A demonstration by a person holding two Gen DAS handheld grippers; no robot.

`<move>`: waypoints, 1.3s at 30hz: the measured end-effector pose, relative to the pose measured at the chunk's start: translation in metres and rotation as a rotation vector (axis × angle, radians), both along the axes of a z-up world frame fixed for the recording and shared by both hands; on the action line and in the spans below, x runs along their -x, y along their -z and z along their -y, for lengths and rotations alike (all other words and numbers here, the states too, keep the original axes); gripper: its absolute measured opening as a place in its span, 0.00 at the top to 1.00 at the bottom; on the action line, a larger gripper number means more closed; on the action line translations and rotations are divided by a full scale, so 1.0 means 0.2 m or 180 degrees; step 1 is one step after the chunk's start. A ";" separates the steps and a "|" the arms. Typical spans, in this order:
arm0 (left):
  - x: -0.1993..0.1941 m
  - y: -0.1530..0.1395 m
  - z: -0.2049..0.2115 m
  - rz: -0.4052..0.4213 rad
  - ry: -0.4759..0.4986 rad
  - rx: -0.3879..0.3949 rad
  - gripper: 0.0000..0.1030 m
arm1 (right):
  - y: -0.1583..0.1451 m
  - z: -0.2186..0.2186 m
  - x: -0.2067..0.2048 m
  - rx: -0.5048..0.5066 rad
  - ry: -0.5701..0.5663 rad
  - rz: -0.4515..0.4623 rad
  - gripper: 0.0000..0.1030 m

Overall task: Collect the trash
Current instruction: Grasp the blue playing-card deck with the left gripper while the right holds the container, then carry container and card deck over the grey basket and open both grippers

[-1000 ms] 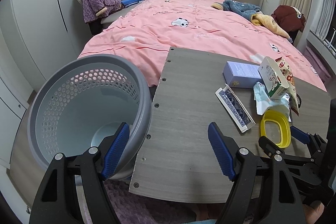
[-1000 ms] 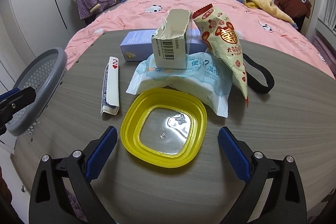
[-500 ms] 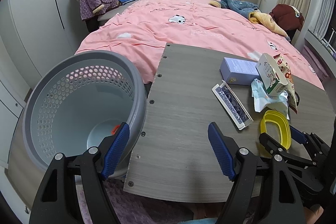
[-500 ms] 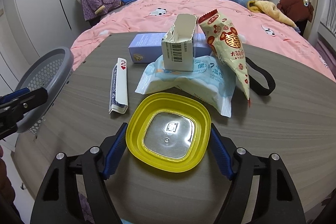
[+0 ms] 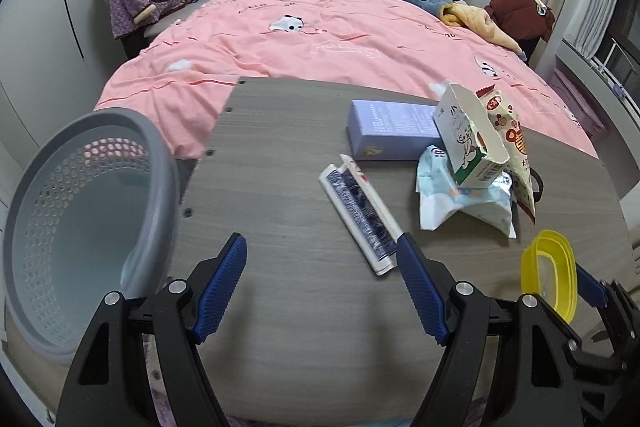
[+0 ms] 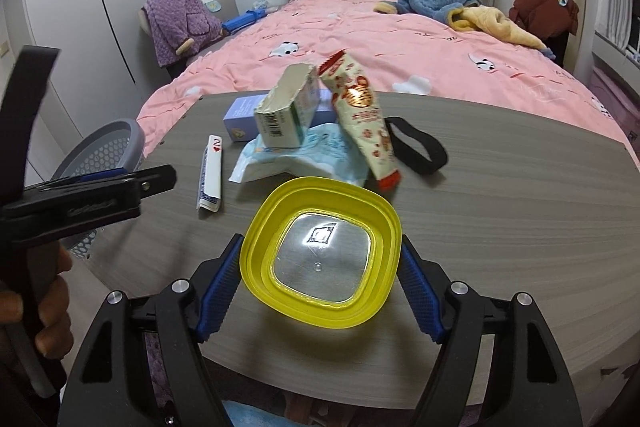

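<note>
Gripping the yellow lid (image 6: 322, 253) by its two opposite edges, the right tongs (image 6: 320, 285) have just been closing, w/ the lid now between the pads and tilted up off the surface (image 6: 500, 219), prob. for carrying to the grey basket (image 5: 80, 227). The lid's open side faces the camera; it is nearly square, so no clear long axis. Left tongs (image 5: 322, 287) stand wide open, holding nothing, w/ the basket at their left, apparently free to take the card box (image 5: 360, 213) just ahead.
</note>
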State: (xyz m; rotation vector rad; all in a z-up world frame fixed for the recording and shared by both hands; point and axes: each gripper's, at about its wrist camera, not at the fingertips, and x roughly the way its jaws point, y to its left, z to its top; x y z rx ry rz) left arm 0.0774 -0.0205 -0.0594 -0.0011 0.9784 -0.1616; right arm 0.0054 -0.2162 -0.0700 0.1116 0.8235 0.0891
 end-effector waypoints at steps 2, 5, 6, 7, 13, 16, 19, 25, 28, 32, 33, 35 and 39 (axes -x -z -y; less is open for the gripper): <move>-0.04 0.01 0.04 -0.0020 -0.0027 -0.0032 0.28 | 0.00 0.04 0.01 -0.0032 0.0033 0.0004 0.30; -0.09 0.03 0.06 -0.0043 -0.0083 -0.0067 0.28 | 0.01 0.09 0.01 -0.0092 0.0075 0.0006 0.30; -0.11 0.04 0.06 -0.0057 -0.0099 -0.0066 0.28 | 0.01 0.10 0.01 -0.0112 0.0086 0.0008 0.30; -0.13 0.05 0.06 -0.0080 -0.0117 -0.0057 0.28 | 0.01 0.10 0.01 -0.0123 0.0092 0.0010 0.30; -0.20 0.10 0.07 -0.0187 -0.0166 -0.0037 0.28 | 0.02 0.13 0.02 -0.0186 0.0117 0.0021 0.30; -0.22 0.12 0.07 -0.0217 -0.0180 -0.0030 0.28 | 0.02 0.15 0.02 -0.0205 0.0136 0.0028 0.30; -0.22 0.14 0.08 -0.0220 -0.0176 -0.0044 0.28 | 0.02 0.16 0.01 -0.0223 0.0159 0.0025 0.30; -0.23 0.16 0.09 -0.0221 -0.0160 -0.0063 0.29 | 0.02 0.17 0.01 -0.0246 0.0170 0.0015 0.30; -0.22 0.15 0.10 -0.0207 -0.0136 -0.0084 0.41 | 0.02 0.18 0.01 -0.0249 0.0166 0.0014 0.30; -0.21 0.14 0.10 -0.0199 -0.0082 -0.0086 0.74 | 0.02 0.18 0.01 -0.0245 0.0163 0.0022 0.30; -0.20 0.14 0.09 -0.0214 -0.0067 -0.0059 0.75 | 0.02 0.18 0.01 -0.0245 0.0164 0.0024 0.30; -0.19 0.14 0.07 -0.0233 -0.0055 0.0016 0.76 | 0.02 0.17 0.01 -0.0244 0.0158 0.0024 0.30; -0.15 0.13 0.03 -0.0232 -0.0057 0.0038 0.77 | 0.02 0.15 0.02 -0.0244 0.0133 0.0024 0.30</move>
